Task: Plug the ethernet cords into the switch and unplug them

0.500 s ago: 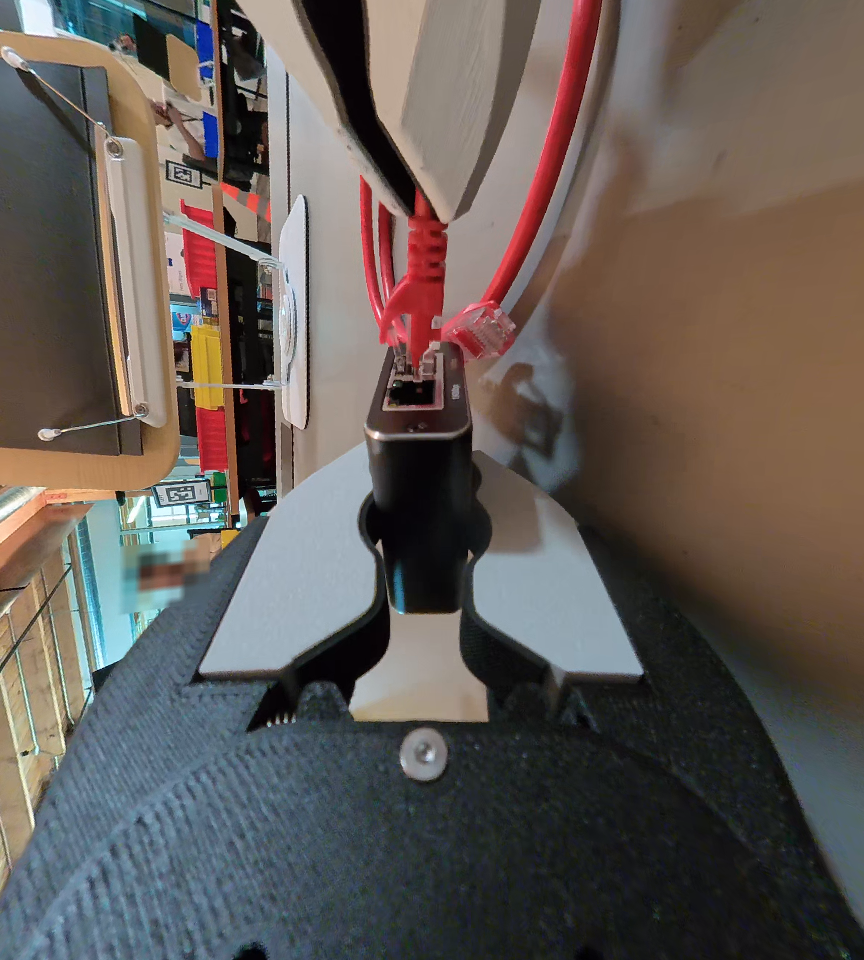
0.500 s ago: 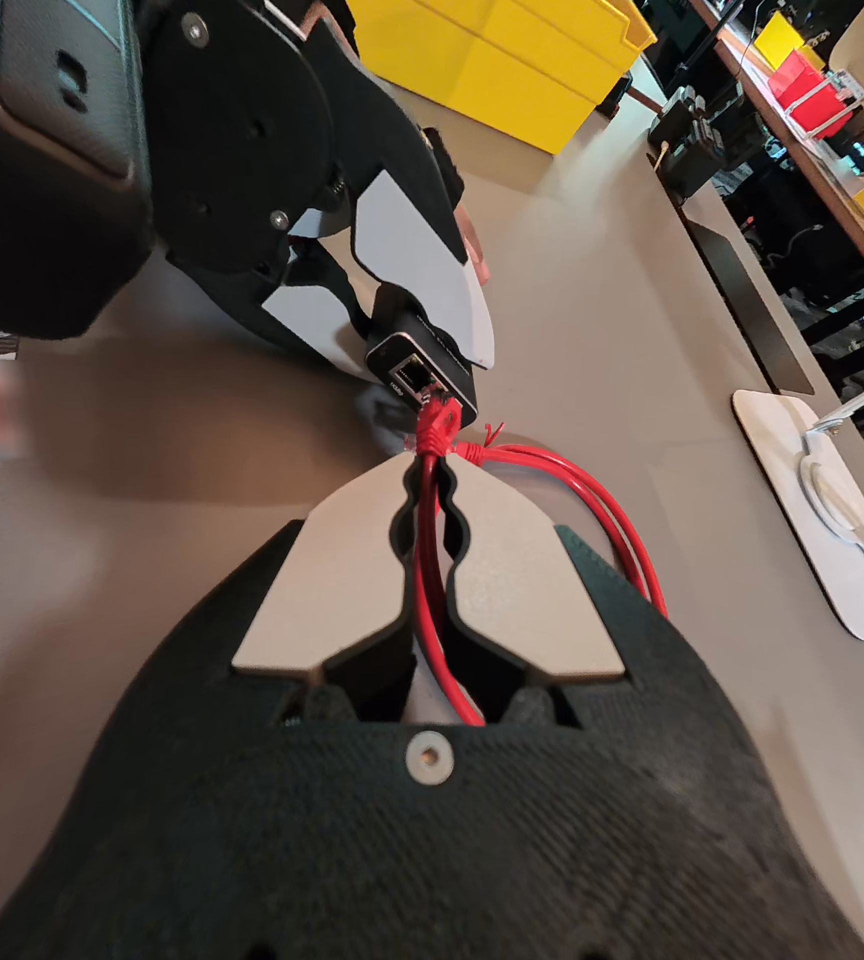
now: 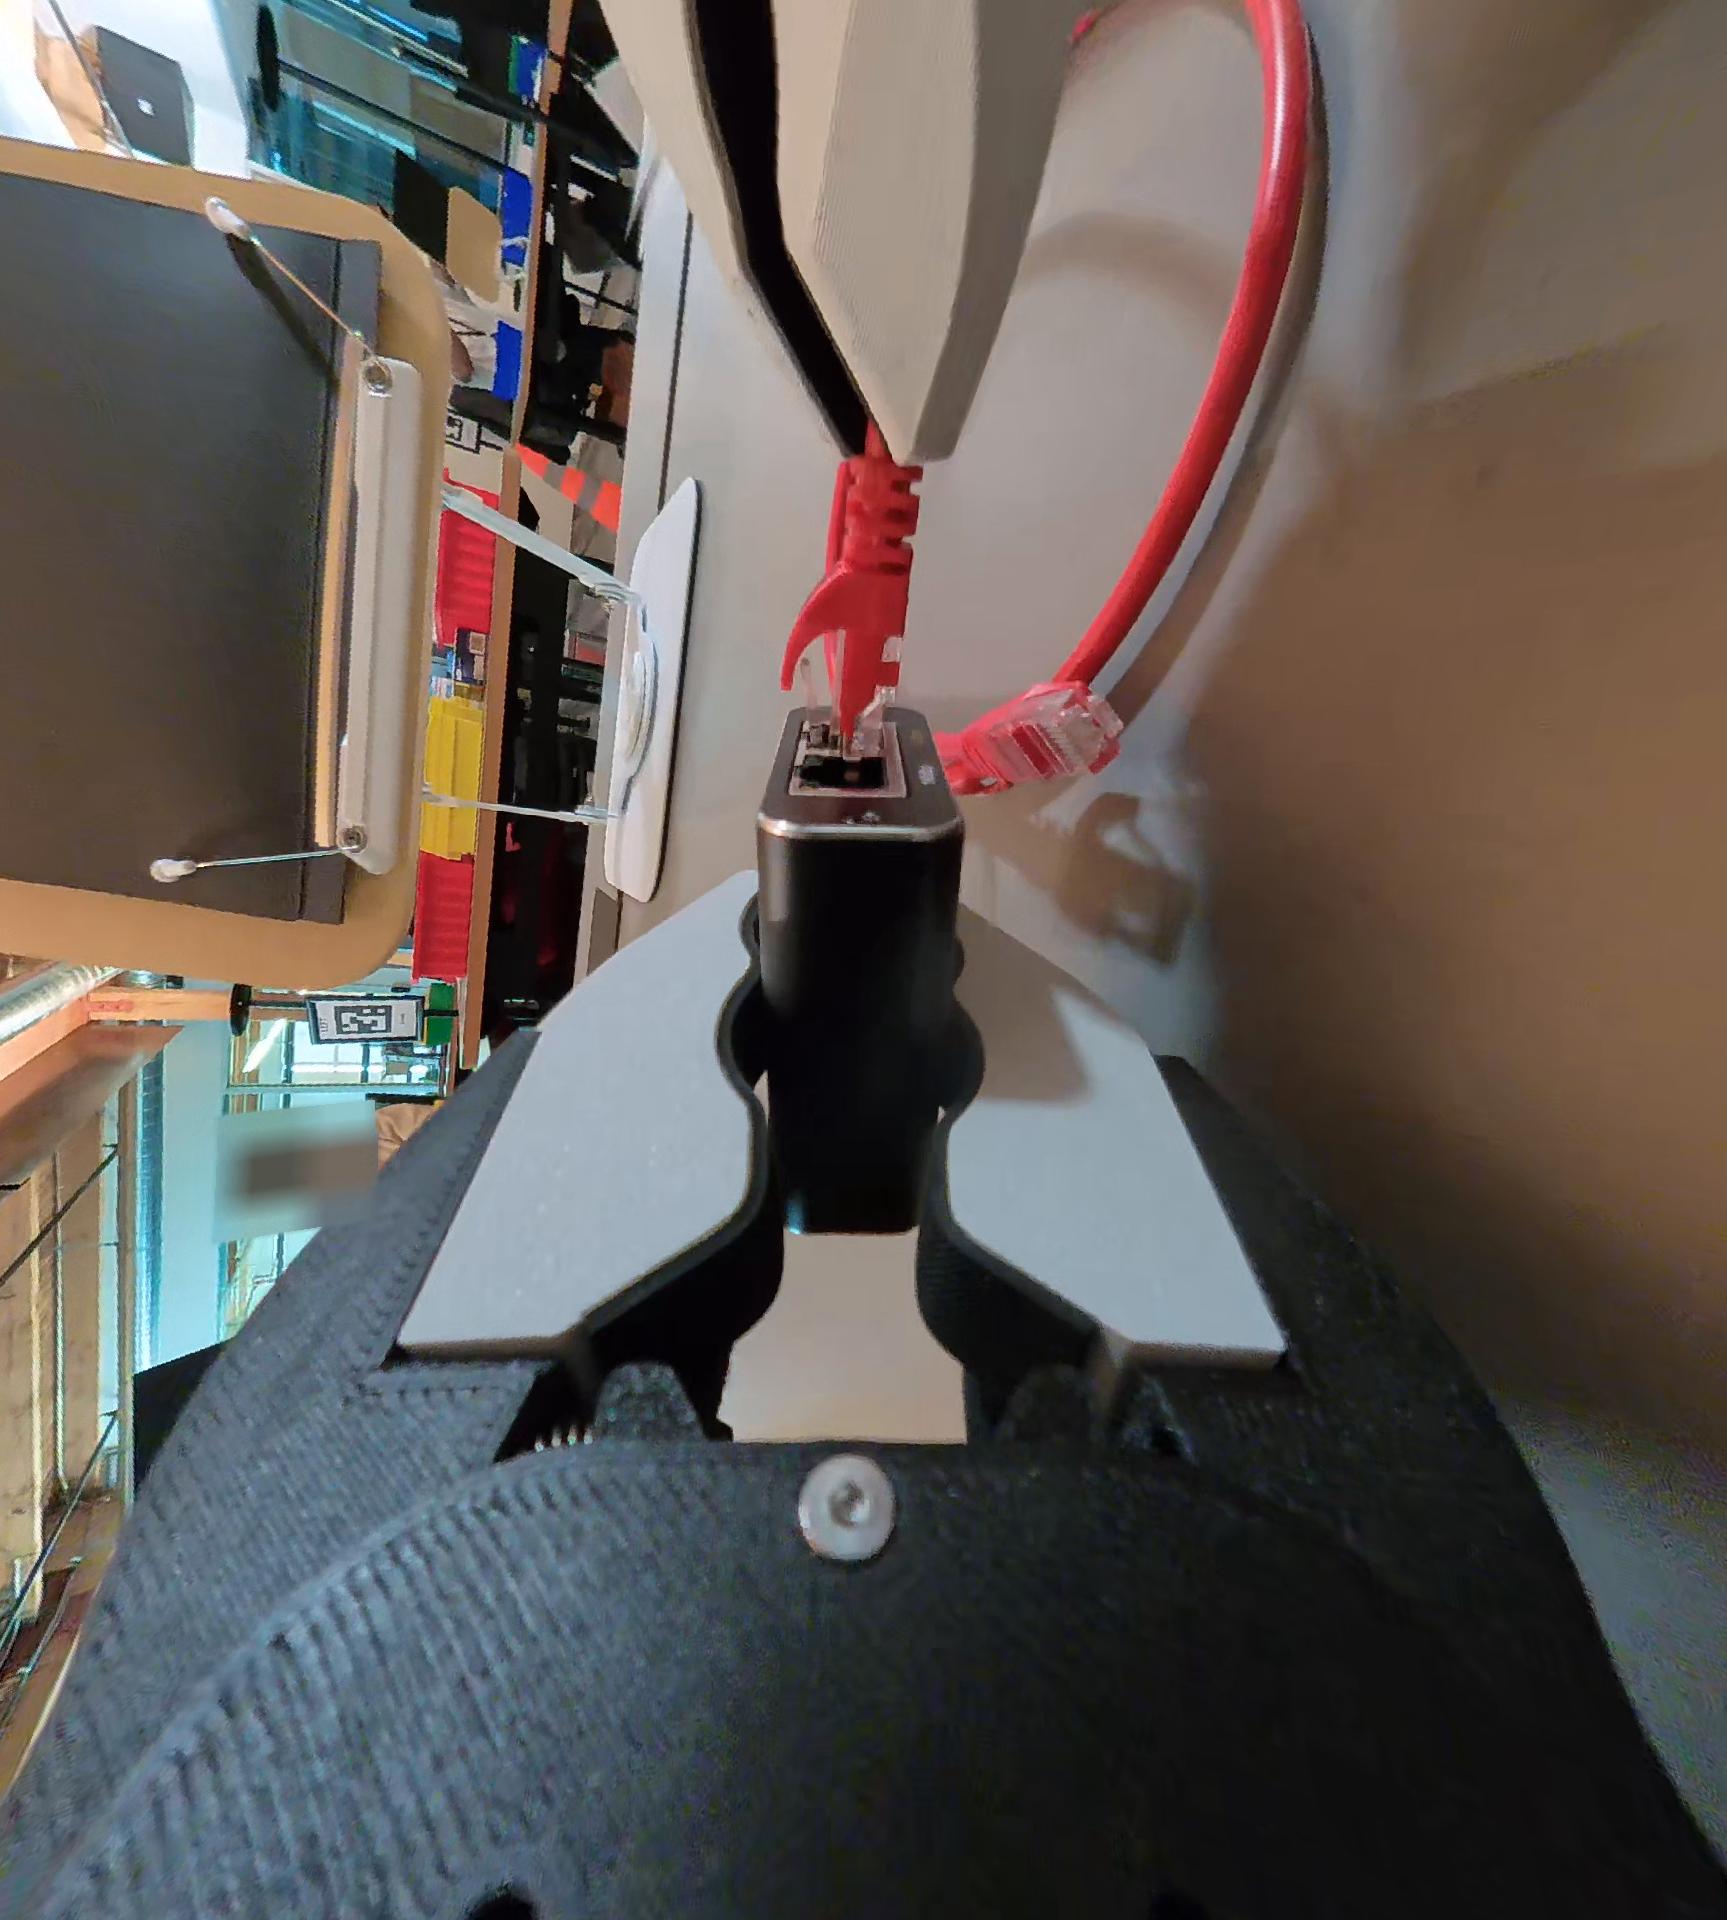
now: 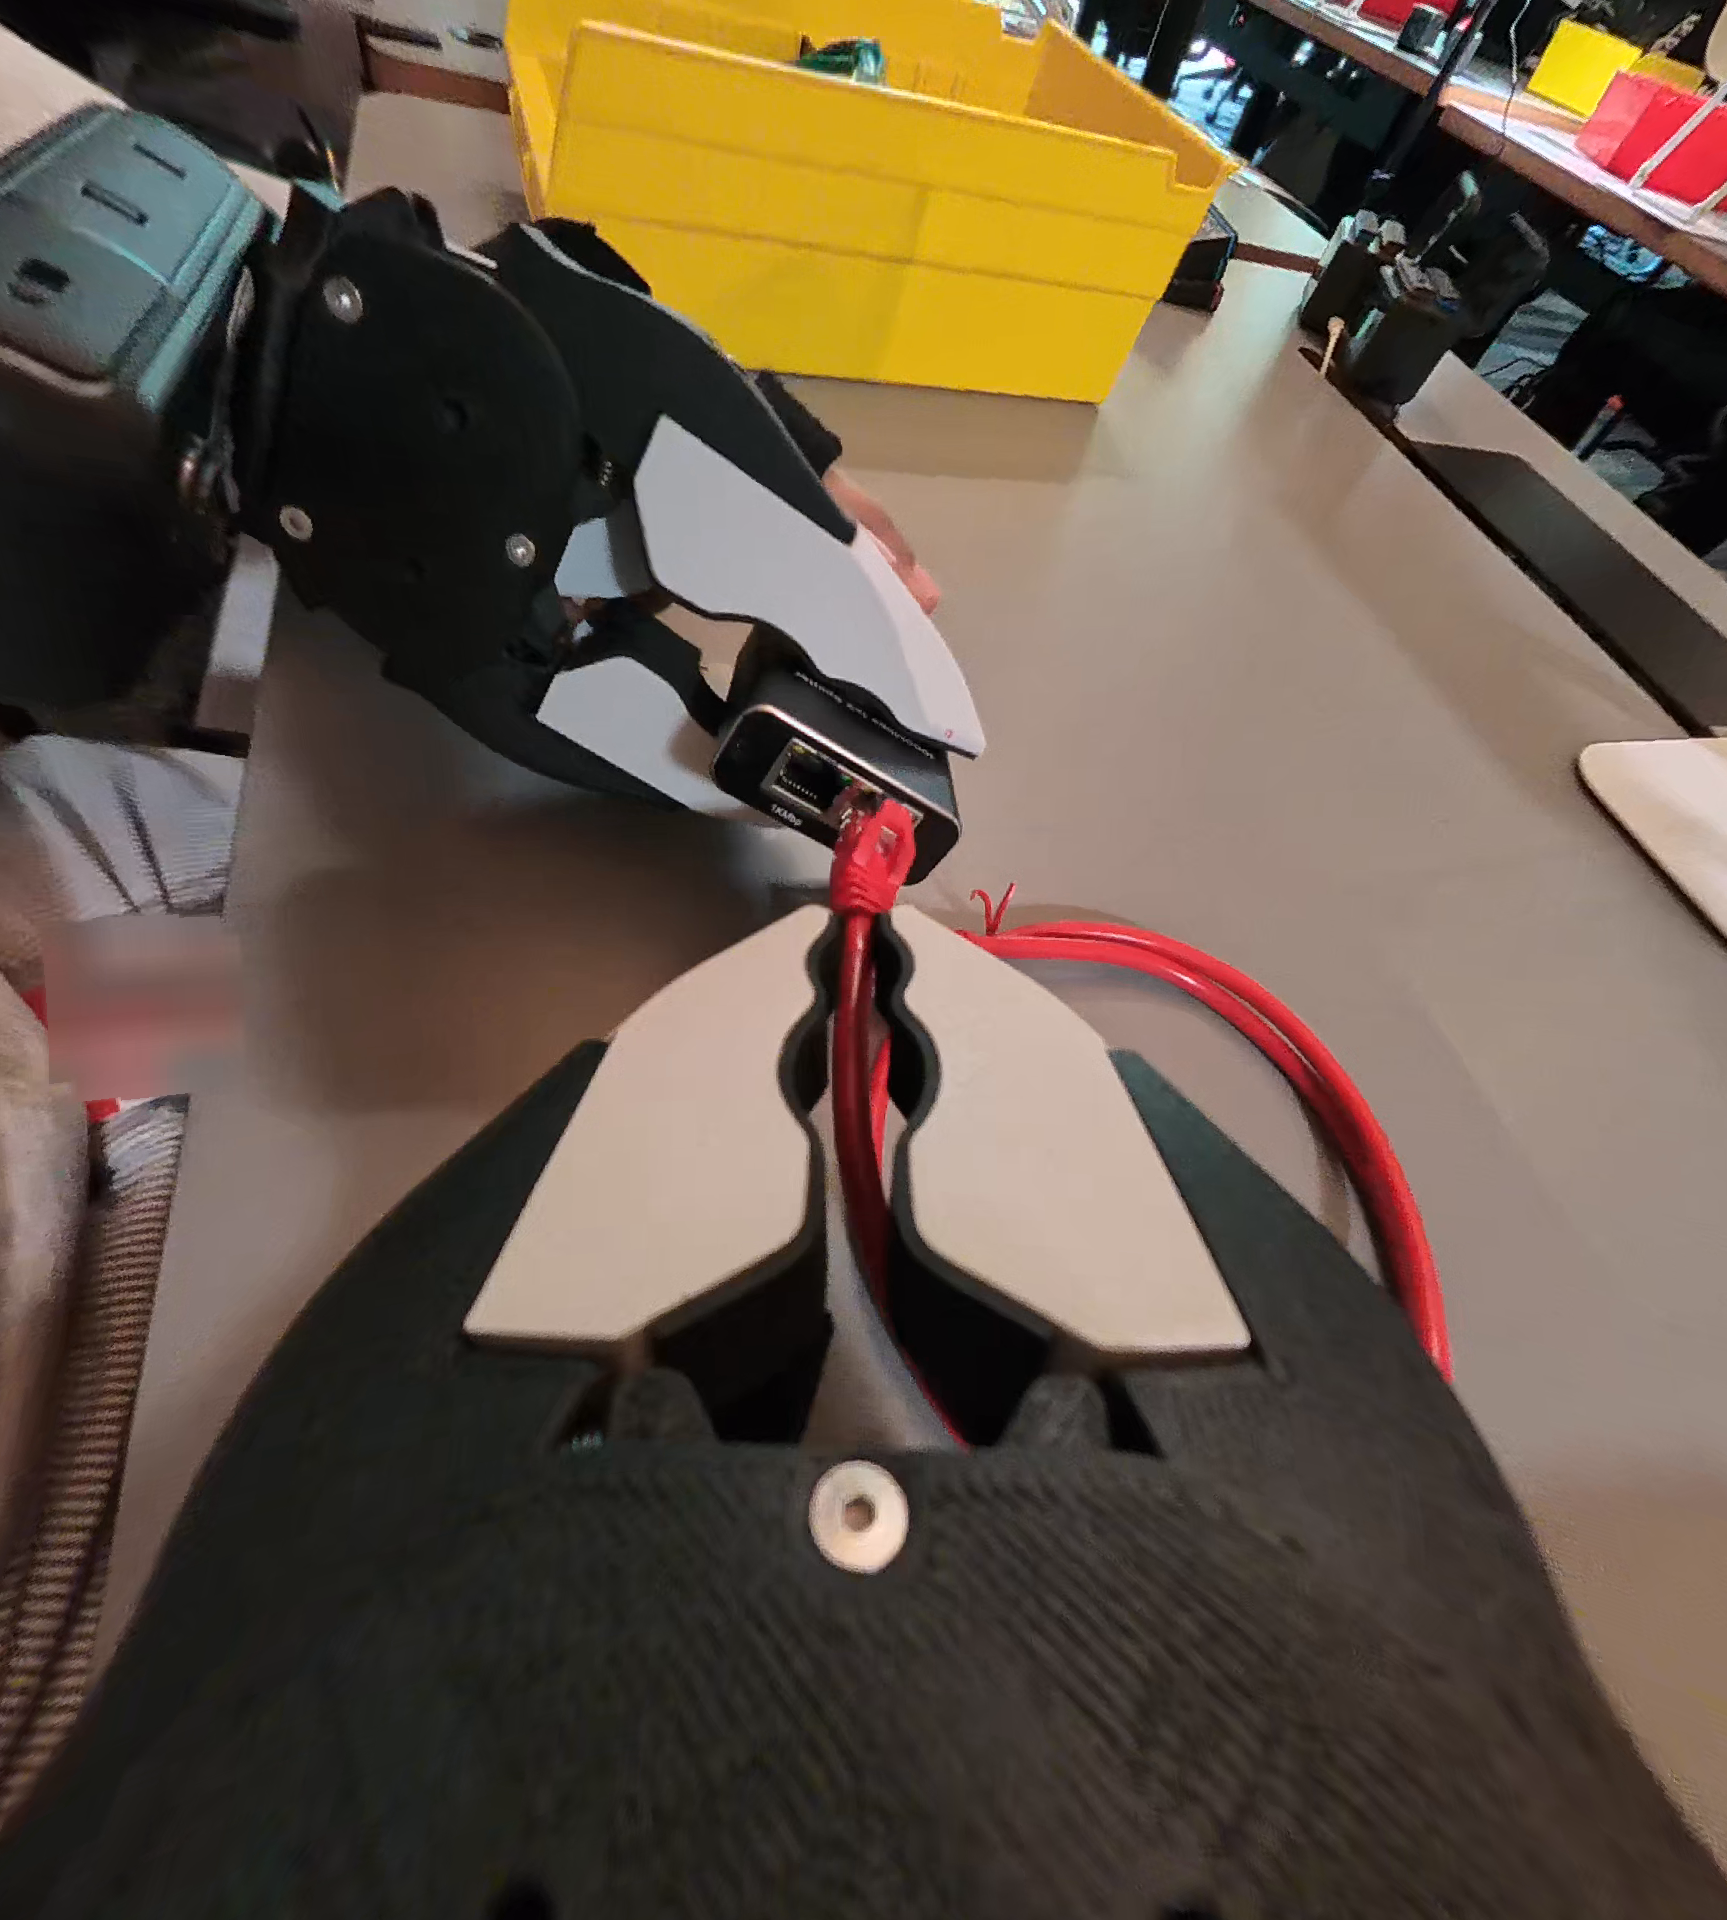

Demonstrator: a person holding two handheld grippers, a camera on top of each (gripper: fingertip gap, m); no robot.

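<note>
My left gripper (image 3: 854,1049) has its jaws clamped on the small black metal box of the switch (image 3: 857,997), its port face turned away from me toward my other hand. My right gripper (image 4: 854,997) has its jaws closed on the red ethernet cord (image 4: 857,1122) just behind its ribbed boot, and the clear plug (image 3: 864,707) at the cord's end sits at the mouth of the right-hand port; from the right wrist view I cannot tell whether it is fully seated. The left-hand port beside it shows open and dark. The switch is held low over the pale grey bench (image 4: 1254,665), with its far corner close to the surface. From my right jaws the cord loops back along the bench on the right. A second clear plug on red cord (image 3: 1035,743) lies on the bench just right of the switch. Farther off stands a yellow plastic bin (image 4: 869,197), and to the far right lies a flat white pad (image 4: 1711,831).
</note>
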